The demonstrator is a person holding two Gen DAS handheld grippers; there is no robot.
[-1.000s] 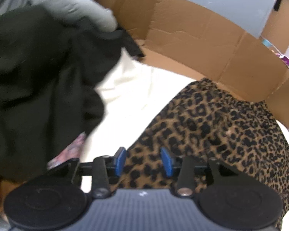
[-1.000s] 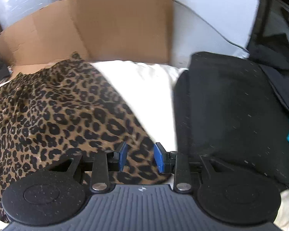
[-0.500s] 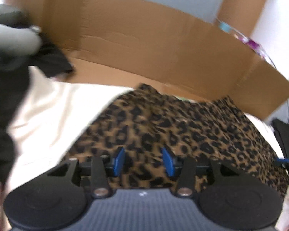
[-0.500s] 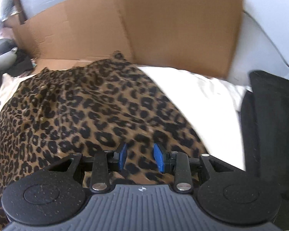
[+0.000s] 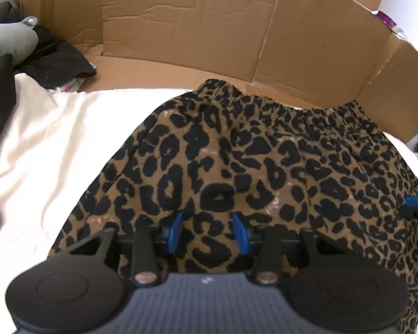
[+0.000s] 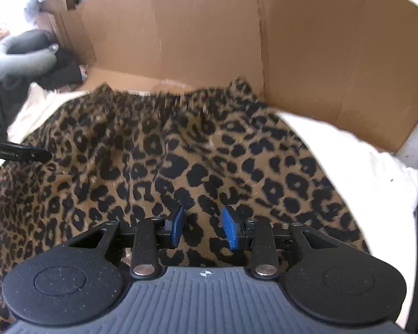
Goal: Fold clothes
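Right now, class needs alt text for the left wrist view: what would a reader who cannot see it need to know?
The open left gripper hovers low over a leopard-print garment spread on a white sheet. Brown cardboard panels stand behind it, and dark clothes lie at far left.

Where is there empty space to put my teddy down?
Bare white sheet lies left of the leopard-print skirt, before the cardboard wall, and a strip on its right. The far-left corner is crowded with black clothes.
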